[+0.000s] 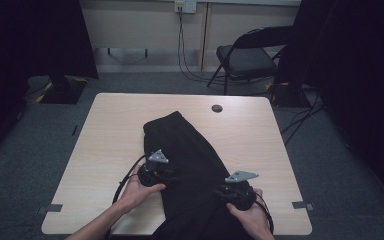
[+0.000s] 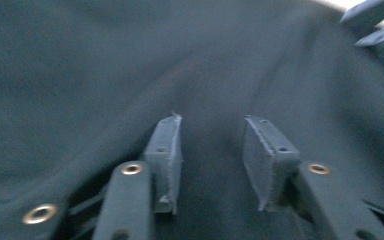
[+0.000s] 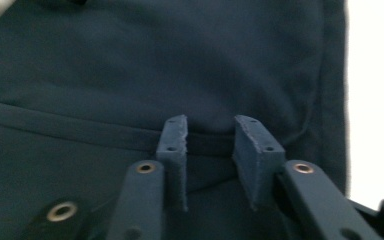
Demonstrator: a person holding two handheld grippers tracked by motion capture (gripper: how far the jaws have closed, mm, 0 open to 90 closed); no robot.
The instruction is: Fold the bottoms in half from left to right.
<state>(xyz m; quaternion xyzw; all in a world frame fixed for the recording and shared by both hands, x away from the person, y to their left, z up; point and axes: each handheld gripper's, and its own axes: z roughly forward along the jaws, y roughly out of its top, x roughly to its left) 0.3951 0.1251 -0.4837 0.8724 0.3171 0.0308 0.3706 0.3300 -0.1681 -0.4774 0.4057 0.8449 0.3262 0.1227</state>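
A black garment lies slantwise on the light wooden table, from the middle down to the near edge. My left gripper hovers at the garment's left edge, jaws apart. In the left gripper view its pads stand open over blurred dark cloth, with nothing between them. My right gripper is over the garment's right side near the front edge. In the right gripper view it is open just above a seam in the fabric. The right gripper's jaw tips show far off in the left gripper view.
A round cable hole sits at the table's far middle. A folding chair and loose cables stand on the carpet behind the table. Dark curtains flank both sides. Bare tabletop borders the garment's right edge.
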